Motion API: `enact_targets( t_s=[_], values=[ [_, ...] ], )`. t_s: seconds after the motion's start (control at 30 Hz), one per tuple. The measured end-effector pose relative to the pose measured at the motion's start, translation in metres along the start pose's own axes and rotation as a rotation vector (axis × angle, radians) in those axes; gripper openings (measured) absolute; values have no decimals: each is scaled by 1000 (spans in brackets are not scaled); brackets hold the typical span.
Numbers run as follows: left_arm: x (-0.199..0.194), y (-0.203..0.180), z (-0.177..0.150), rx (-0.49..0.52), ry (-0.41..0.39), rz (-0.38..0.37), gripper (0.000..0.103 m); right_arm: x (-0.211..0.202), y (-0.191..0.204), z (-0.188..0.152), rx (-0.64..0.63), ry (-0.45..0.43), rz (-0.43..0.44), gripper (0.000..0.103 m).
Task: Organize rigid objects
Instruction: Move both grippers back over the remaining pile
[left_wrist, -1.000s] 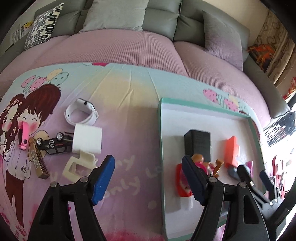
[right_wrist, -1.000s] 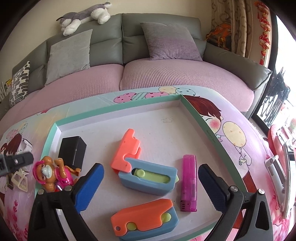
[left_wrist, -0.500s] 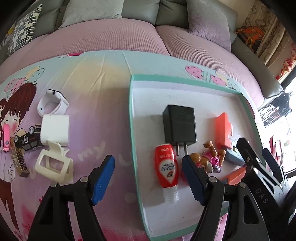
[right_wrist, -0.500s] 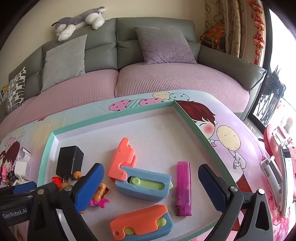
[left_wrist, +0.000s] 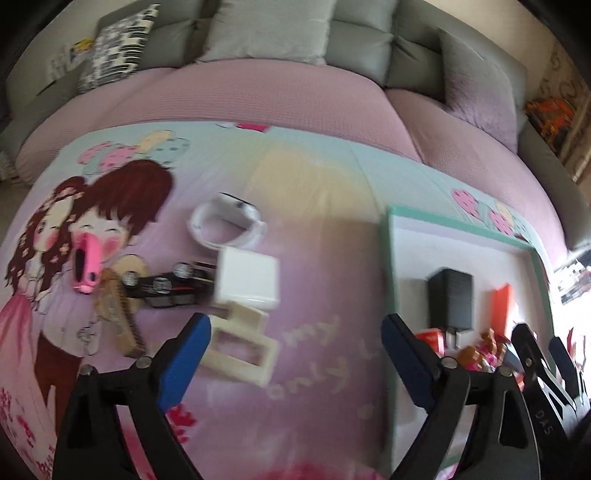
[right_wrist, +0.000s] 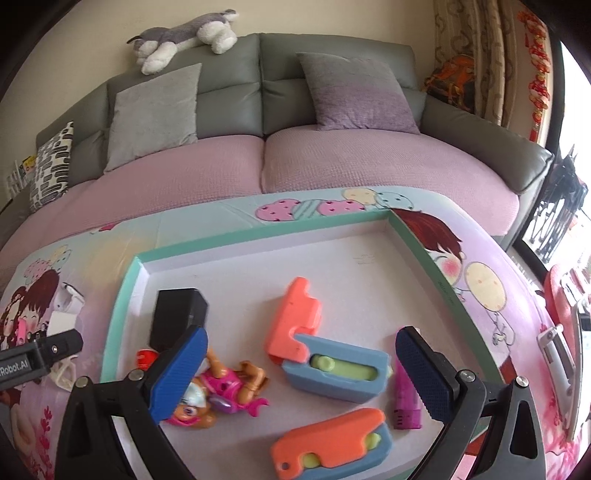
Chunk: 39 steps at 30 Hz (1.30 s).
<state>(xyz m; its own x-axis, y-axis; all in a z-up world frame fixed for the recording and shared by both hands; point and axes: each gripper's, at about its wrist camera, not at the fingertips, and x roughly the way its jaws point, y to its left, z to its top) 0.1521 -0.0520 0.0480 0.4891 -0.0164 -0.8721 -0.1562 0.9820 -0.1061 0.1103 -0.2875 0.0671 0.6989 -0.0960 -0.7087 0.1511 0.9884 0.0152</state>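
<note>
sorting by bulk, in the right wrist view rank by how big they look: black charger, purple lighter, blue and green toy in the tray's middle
1. blue and green toy
2. black charger, partly hidden behind a finger
3. purple lighter, also partly hidden

Nearness may skew this.

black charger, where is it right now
The black charger lies inside the green-rimmed tray, near its left wall in the right wrist view, just beyond the toy pup figure.

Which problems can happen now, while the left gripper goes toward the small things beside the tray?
1. The white box, the cream clip and the black toy car lie packed together, so the opening left gripper, still empty, may catch or push a neighbour.
2. The left wrist view is blurred, so aim may suffer.
3. The right gripper hangs open low over the tray; it could bump the dog figure.
</note>
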Motion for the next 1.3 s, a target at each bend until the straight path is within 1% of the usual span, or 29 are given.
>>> enact_targets(
  t_s=[0.23,0.43,0.53,0.73,0.83,1.0,1.2,1.3],
  values=[
    [-8,59,2,-121,-50,133,97,-2,44,1,-66,1,116,103],
    [-12,104,2,-231,-60,211,97,-6,85,4,-110,1,221,103],
    [-13,116,0,-263,-52,243,97,-10,106,5,-131,0,277,103],
    [-5,133,-3,-287,1,252,97,-15,146,5,-199,-8,364,103],
    [1,141,-5,-291,34,250,97,-16,162,4,-231,-5,392,103],
    [6,151,-7,-321,57,244,97,-12,186,-7,-274,27,427,103],
    [16,158,-7,-320,81,234,97,2,207,-22,-315,85,436,103],
    [19,159,-6,-319,86,219,97,12,214,-29,-325,119,424,103]
  ],
)
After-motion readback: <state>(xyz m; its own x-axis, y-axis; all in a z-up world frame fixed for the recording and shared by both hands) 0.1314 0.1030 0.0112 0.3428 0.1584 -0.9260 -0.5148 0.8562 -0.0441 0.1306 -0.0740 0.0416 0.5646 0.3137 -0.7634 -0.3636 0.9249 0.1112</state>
